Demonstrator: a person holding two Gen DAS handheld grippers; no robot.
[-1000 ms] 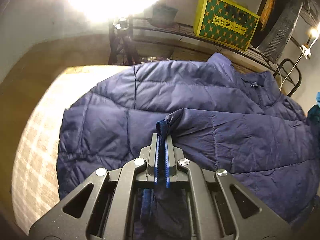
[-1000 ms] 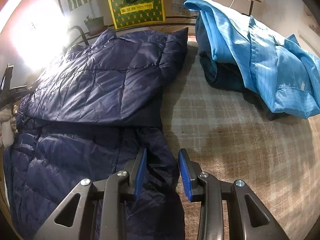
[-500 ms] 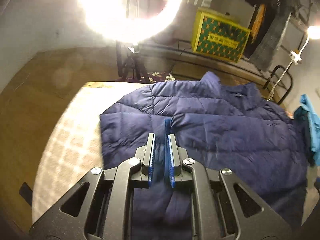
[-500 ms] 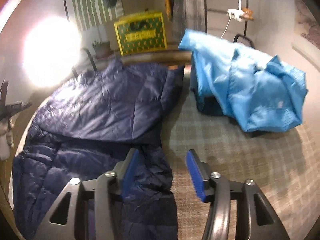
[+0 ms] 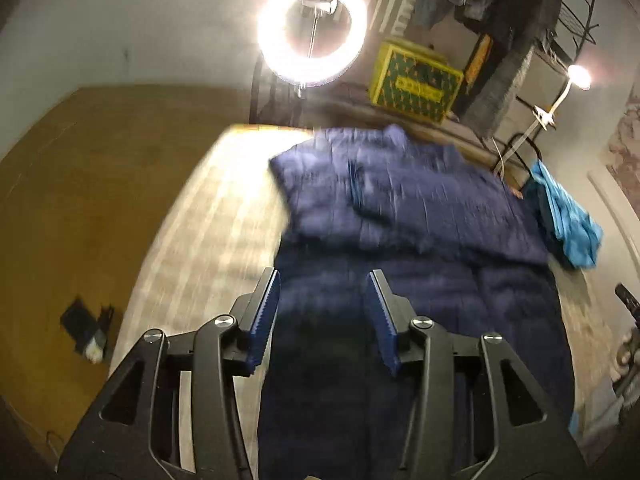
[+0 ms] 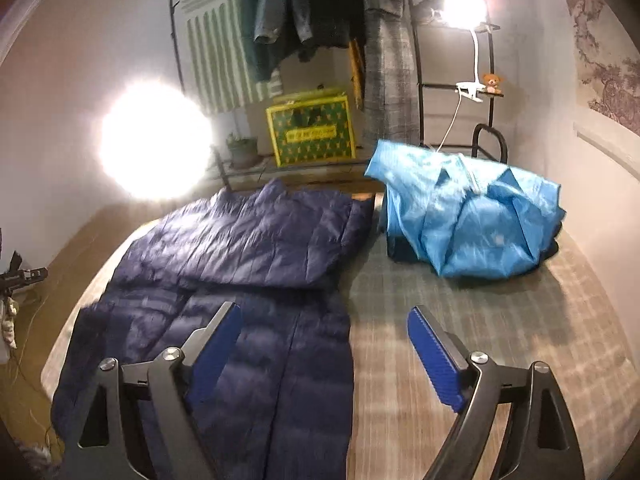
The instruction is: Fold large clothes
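Note:
A dark navy quilted down jacket [image 5: 400, 232] lies flat on the checked table cover, its sleeves folded across the body. It also shows in the right wrist view [image 6: 256, 264]. My left gripper [image 5: 324, 312] is open and empty, held well above the jacket's lower part. My right gripper [image 6: 324, 344] is wide open and empty, raised above the jacket's right edge and the table cover [image 6: 460, 320].
A crumpled light blue garment [image 6: 464, 220] lies on the far right of the table. Behind stand a ring light [image 5: 312, 28], a yellow-green patterned box [image 6: 312, 132], a metal rack with hanging clothes [image 6: 304, 8] and a clip lamp [image 6: 466, 8]. Wooden floor [image 5: 80, 200] lies to the left.
My left gripper let go of the jacket cuff it was pinching, opened, and pulled up and back. My right gripper opened wider and rose away from the jacket.

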